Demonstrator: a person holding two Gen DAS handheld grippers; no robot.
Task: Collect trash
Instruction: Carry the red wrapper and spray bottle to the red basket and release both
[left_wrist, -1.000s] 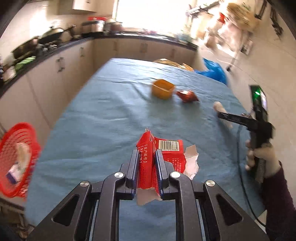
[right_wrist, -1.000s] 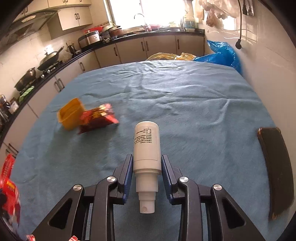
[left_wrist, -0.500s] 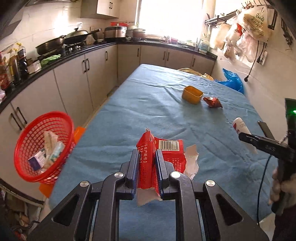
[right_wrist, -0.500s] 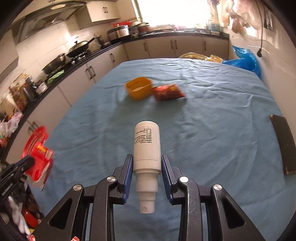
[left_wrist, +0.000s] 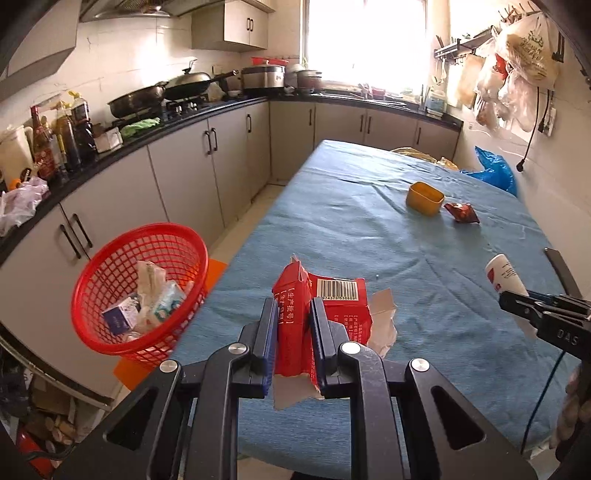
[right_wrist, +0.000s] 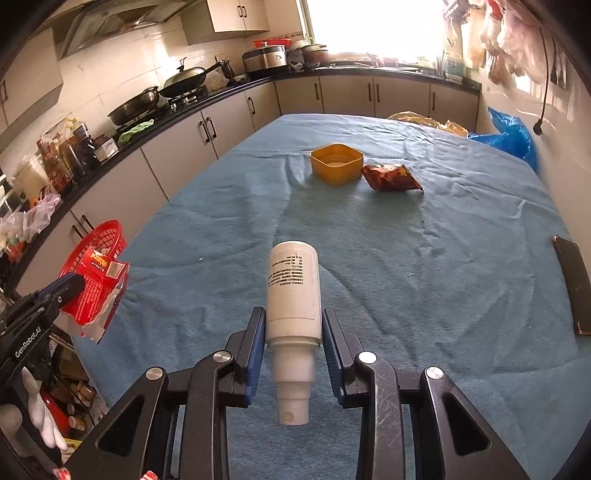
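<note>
Left of the table (left_wrist: 369, 229), the basket (left_wrist: 140, 288) lies nearest the left gripper (left_wrist: 293, 332) (clamped on a carton (left_wrist: 295, 317)), the right gripper (right_wrist: 293, 332) gripping a bottle (right_wrist: 293, 288).

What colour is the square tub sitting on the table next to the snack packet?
Yellow-orange tub, plain with no pattern; clearest in the right wrist view.

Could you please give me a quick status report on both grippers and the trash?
Left gripper shut on red carton. Right gripper shut on white bottle. Red basket beside table, part filled. Yellow tub, snack packet uncollected.
</note>
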